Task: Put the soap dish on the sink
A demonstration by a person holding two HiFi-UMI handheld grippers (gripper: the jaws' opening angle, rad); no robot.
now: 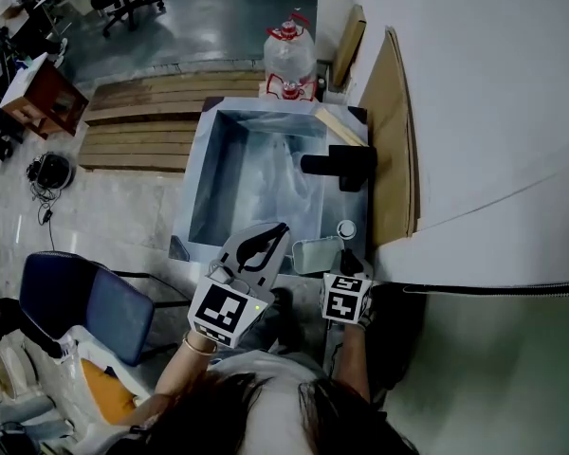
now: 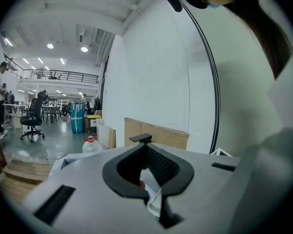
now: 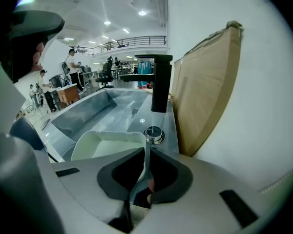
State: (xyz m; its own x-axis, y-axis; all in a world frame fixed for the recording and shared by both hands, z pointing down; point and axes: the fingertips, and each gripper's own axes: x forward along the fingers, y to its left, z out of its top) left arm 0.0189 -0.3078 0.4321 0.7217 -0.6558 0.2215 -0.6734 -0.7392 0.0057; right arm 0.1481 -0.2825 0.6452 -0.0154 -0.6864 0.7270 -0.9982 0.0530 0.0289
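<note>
Right gripper [image 3: 145, 177]: jaws pinch the near wall of the soap dish [image 3: 107, 144], which lies just ahead of them at the sink [image 3: 169, 123] rim. Whether it rests there is unconfirmed, and release is judged outstanding. Left gripper [image 2: 154, 199]: jaws pressed together, empty.

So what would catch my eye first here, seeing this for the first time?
Probably the big metal sink in the middle, with a black faucet on its right edge. Next, the pale soap dish at its near right corner, its rim pinched in the right hand-held gripper.
</note>
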